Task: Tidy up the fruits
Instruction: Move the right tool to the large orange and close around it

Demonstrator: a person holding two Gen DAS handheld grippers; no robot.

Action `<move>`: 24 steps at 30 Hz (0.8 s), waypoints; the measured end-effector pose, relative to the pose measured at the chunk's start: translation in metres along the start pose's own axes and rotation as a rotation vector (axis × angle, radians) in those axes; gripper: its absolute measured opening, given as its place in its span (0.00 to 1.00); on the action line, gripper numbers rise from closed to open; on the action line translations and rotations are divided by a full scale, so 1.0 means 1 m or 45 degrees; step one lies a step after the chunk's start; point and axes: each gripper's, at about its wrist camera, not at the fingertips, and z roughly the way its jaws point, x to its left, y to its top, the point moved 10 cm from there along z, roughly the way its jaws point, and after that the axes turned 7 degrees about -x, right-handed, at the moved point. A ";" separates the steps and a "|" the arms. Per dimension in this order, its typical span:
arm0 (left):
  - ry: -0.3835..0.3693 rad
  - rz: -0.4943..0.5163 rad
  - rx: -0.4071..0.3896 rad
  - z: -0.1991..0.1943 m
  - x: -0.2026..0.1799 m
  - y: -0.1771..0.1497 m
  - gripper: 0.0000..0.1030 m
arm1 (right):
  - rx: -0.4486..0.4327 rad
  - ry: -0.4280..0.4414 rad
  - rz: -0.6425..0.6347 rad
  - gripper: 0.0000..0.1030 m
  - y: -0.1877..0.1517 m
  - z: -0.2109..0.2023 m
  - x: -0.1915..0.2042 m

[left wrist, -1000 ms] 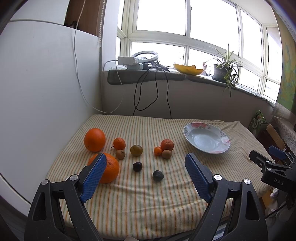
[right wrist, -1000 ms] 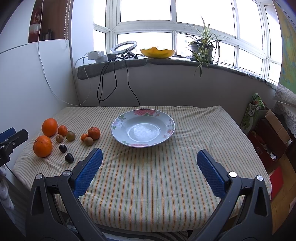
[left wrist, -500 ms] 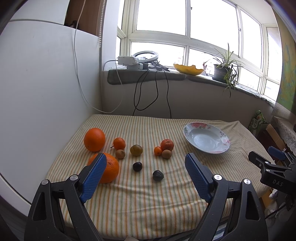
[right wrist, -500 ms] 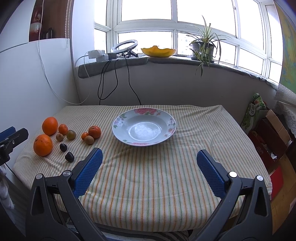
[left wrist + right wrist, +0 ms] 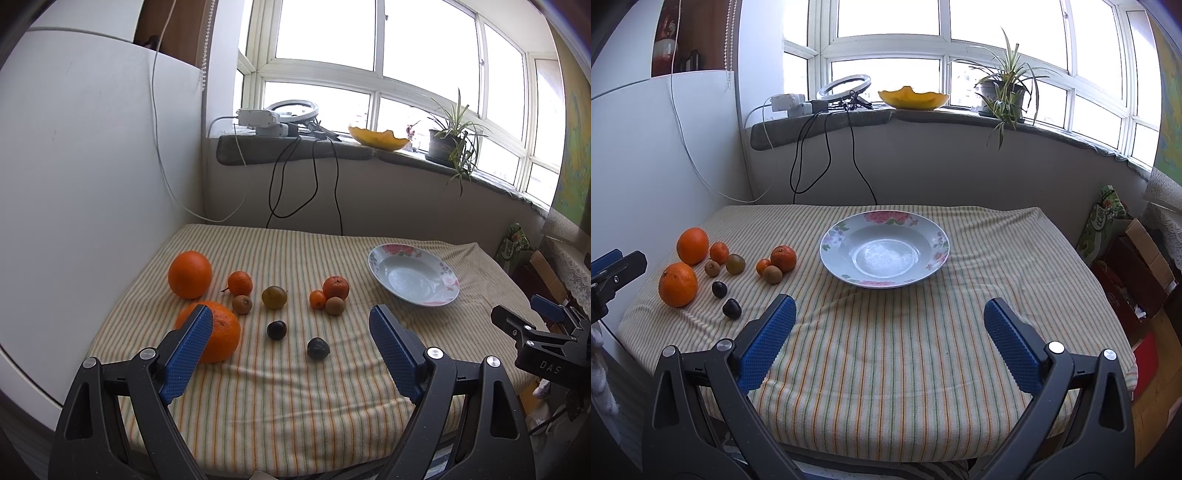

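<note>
Both hand-held grippers, left [image 5: 290, 345] and right [image 5: 886, 326], wide open and holding nothing, fruits [image 5: 273, 297] grouped left of the plate [image 5: 827, 242], striped table [image 5: 905, 350], plant [image 5: 1003, 90] on windowsill.

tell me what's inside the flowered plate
No fruit: the flowered plate shows only its bare, glossy white well. Its underside and the striped cloth beneath are hidden.

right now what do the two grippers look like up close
Both match: the left gripper and right gripper have black plastic A-frame fingers with triangular cutouts, silver rivets at the joints, and blue knurled pads on the inner faces. The right gripper's body bears white "DAS" lettering. No cables or sleeves show.
</note>
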 end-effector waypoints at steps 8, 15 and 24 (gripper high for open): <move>-0.011 -0.069 0.041 0.002 0.033 -0.014 0.84 | 0.031 0.110 -0.004 1.00 0.004 0.012 0.019; 0.019 -0.157 0.101 0.008 0.070 -0.034 0.83 | 0.091 0.267 0.004 1.00 0.007 0.031 0.055; -0.005 -0.262 0.148 0.020 0.097 -0.049 0.82 | 0.195 0.447 -0.034 1.00 0.008 0.060 0.112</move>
